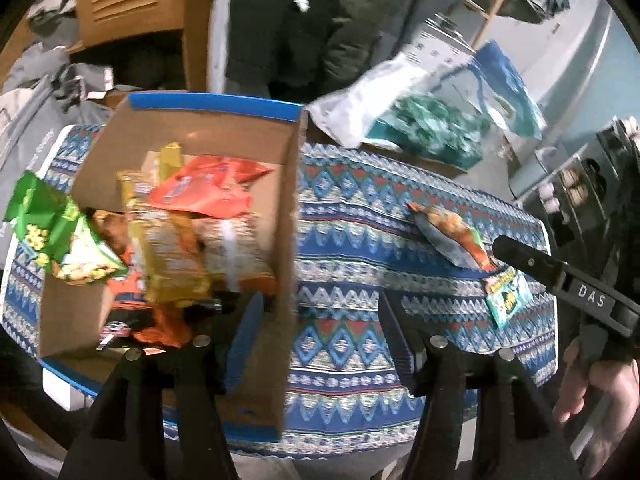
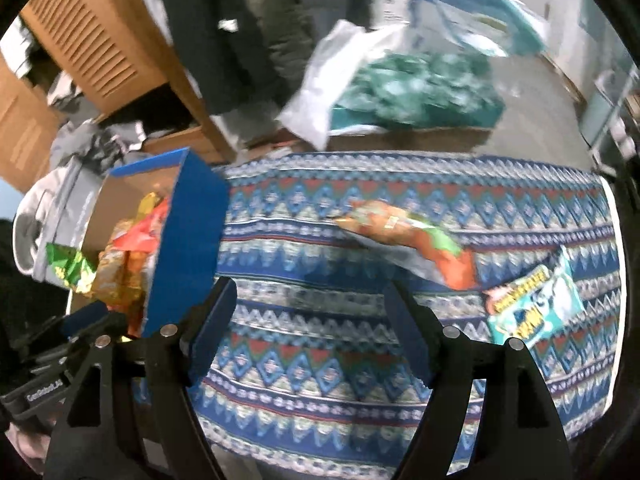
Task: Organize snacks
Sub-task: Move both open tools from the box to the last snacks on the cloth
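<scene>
Hovering spread and empty above the patterned cloth (image 2: 320, 280): left gripper (image 1: 320, 336) straddling the cardboard box (image 1: 288, 216) wall, right gripper (image 2: 310, 336) nearer the loose snacks. Sitting piled in the box already: most packets (image 1: 176, 240). Still waiting outside: orange packet (image 2: 404, 236), teal packet (image 2: 532, 308). Cluttering behind: plastic bag (image 2: 400, 80).
</scene>
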{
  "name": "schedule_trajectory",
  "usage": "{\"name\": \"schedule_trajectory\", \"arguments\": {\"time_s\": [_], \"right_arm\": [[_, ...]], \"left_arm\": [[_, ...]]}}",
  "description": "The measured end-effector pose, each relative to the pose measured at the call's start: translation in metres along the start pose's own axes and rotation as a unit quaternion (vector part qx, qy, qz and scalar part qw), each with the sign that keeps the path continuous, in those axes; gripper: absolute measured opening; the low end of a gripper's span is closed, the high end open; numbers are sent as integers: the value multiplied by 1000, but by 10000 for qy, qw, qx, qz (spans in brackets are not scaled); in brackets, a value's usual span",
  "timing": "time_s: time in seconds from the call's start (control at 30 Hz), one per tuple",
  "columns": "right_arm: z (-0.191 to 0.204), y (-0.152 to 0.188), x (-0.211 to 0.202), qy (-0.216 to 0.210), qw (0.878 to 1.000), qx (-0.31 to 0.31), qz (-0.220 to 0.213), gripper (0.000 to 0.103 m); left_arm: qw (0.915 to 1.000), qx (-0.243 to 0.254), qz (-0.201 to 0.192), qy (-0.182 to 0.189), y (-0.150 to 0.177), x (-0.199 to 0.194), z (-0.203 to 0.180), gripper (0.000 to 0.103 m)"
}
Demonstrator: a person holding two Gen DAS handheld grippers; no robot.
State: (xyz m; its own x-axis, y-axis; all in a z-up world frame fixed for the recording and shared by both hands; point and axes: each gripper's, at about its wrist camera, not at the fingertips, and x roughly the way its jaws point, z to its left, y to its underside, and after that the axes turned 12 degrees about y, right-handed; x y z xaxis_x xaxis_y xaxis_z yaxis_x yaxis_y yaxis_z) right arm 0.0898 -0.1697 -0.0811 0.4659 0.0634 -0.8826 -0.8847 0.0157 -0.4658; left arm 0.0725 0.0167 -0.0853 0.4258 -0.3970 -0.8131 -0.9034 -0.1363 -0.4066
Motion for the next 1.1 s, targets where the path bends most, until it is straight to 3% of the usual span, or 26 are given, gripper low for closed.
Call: {"name": "schedule_trajectory", "arguments": {"time_s": [0.3,0.63,1.1], "right_arm": [[-73,12,6,305,9982,511,58,77],[-145,20,20,571,9927,1025,267,77],[-157,-12,91,820,9916,897,445,77]], "left_arm": [[9992,149,354,123,12,28,-36,67],[9984,191,524,1,11,62,-70,67],[9976,85,662,-201,-11,137,-103,67]]}}
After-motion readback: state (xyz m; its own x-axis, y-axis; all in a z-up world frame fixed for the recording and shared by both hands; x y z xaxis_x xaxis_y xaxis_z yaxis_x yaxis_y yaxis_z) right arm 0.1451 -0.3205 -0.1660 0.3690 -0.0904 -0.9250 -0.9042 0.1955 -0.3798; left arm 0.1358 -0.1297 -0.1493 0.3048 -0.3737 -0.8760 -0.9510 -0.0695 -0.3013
